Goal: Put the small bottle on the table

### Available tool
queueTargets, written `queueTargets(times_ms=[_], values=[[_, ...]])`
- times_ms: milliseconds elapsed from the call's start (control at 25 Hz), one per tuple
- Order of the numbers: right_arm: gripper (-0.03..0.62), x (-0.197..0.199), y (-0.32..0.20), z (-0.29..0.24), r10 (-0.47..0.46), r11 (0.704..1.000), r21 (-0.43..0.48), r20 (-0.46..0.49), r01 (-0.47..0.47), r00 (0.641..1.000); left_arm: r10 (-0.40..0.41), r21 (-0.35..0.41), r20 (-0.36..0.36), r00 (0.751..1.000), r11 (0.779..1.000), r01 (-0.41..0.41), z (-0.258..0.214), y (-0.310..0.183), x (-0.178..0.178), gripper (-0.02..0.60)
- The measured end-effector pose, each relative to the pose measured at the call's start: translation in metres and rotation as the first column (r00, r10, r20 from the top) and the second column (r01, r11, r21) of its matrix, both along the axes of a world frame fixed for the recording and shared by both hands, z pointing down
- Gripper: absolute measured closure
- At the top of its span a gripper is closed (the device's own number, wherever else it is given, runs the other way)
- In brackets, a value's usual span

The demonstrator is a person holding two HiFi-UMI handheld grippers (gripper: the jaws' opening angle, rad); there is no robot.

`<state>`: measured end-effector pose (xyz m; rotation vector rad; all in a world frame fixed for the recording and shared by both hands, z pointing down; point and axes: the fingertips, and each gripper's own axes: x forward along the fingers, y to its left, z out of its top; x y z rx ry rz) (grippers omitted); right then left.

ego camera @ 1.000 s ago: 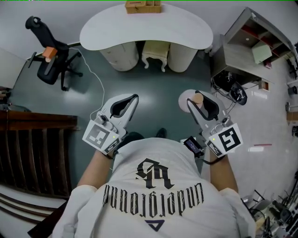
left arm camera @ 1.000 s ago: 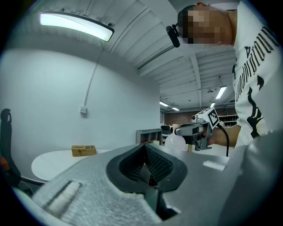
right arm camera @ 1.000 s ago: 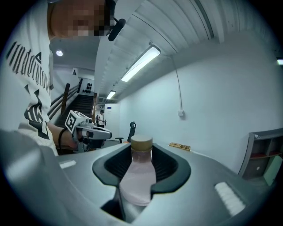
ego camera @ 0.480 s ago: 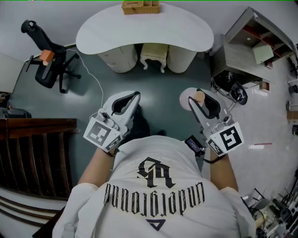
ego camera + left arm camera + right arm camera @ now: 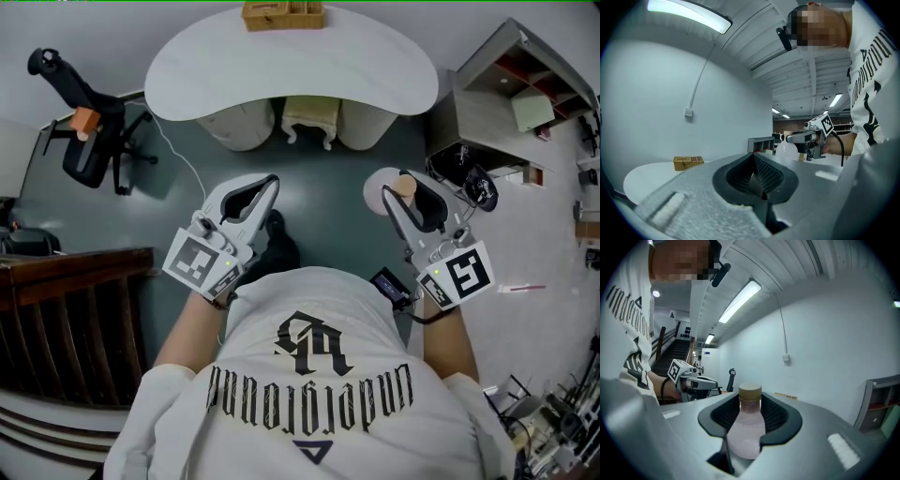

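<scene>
A small bottle [image 5: 383,190] with a milky white body and a tan cap [image 5: 750,391] stands upright between the jaws of my right gripper [image 5: 405,192], which is shut on its body [image 5: 746,432]. The bottle hangs over the dark green floor, short of the white curved table [image 5: 375,66] ahead. My left gripper [image 5: 268,187] is level beside it, its jaws closed together with nothing in the hollow [image 5: 754,176]. From the left gripper view the right gripper [image 5: 812,137] and the bottle [image 5: 786,149] show side-on.
A wooden box [image 5: 281,14] sits at the table's far edge. A cream stool [image 5: 310,115] and two round pedestals stand under it. A black office chair [image 5: 84,141] is at the left, a grey shelf unit [image 5: 497,103] at the right, a dark stair railing [image 5: 66,319] near left.
The person has stepped toward the white table, carrying both grippers forward together. The chair has slid left in view. The bottle stays gripped in the right gripper.
</scene>
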<state>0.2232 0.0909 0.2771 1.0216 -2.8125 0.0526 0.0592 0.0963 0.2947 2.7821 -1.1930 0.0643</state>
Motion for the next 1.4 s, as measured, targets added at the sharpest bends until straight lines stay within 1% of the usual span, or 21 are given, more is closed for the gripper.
queueTargets(times_ms=[240,520,840,1000,1200,1400], values=[[0.456,-0.045,-0.06,-0.001,0.024,1.0,-0.002,0.002,-0.024,1.0,0.011,-0.013,0.008,1.0,1.0,-0.011,0.0,-0.057,-0.052,0.574],[0.456,-0.109,-0.125,-0.011,0.059,0.998,0.002,-0.008,-0.059,0.998,0.036,-0.004,0.013,0.999,0.999,-0.036,-0.009,-0.121,-0.123,0.574],[0.456,-0.183,-0.169,-0.013,0.083,0.997,0.008,-0.023,-0.083,0.996,0.057,0.01,0.0,0.998,0.998,-0.057,-0.008,-0.161,-0.203,0.574],[0.456,-0.206,-0.183,-0.017,0.072,0.997,0.015,-0.037,-0.072,0.997,0.056,0.017,-0.007,0.998,0.998,-0.056,-0.009,-0.175,-0.223,0.574],[0.456,-0.224,-0.198,-0.014,0.051,0.999,0.009,-0.046,-0.051,0.998,0.052,0.018,-0.025,0.998,0.999,-0.051,-0.012,-0.185,-0.235,0.574],[0.456,-0.242,-0.22,-0.009,0.027,1.0,0.002,-0.045,-0.027,0.999,0.021,0.005,-0.023,1.0,1.0,-0.021,-0.007,-0.196,-0.254,0.574]])
